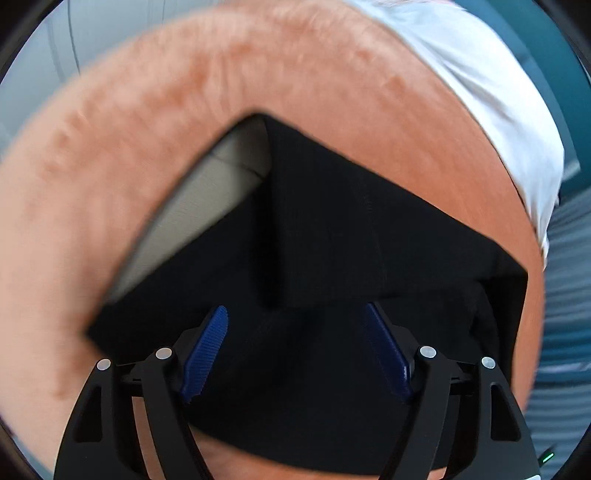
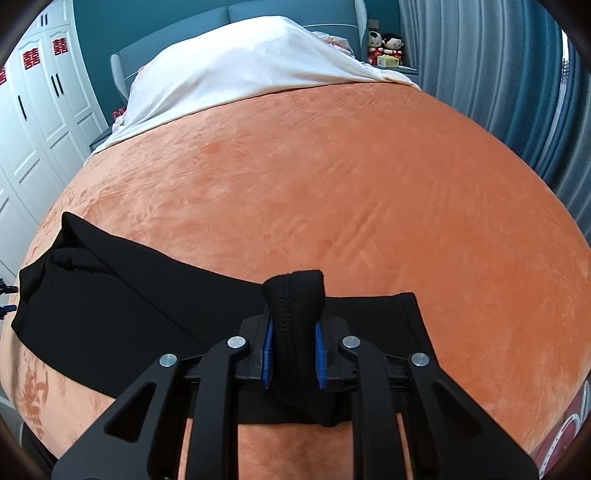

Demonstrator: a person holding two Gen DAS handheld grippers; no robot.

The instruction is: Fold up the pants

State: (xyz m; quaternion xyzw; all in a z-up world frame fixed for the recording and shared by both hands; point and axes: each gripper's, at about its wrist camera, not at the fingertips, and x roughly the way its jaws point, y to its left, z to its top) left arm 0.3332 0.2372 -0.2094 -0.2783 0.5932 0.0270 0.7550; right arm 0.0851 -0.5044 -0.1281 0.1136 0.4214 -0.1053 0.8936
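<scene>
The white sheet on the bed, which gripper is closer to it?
Hard to call. The left gripper is open over the black pants; the right gripper pinches them. The white sheet lies far beyond both.

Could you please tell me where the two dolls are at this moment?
In the right wrist view the two dolls sit at the top right, behind the far corner of the bed, between the teal headboard and the blue-grey curtain.

An orange bedspread (image 2: 332,177) under a white sheet (image 2: 236,70); white wardrobes (image 2: 44,110) — two dolls (image 2: 384,46) by grey curtains (image 2: 480,74).
</scene>
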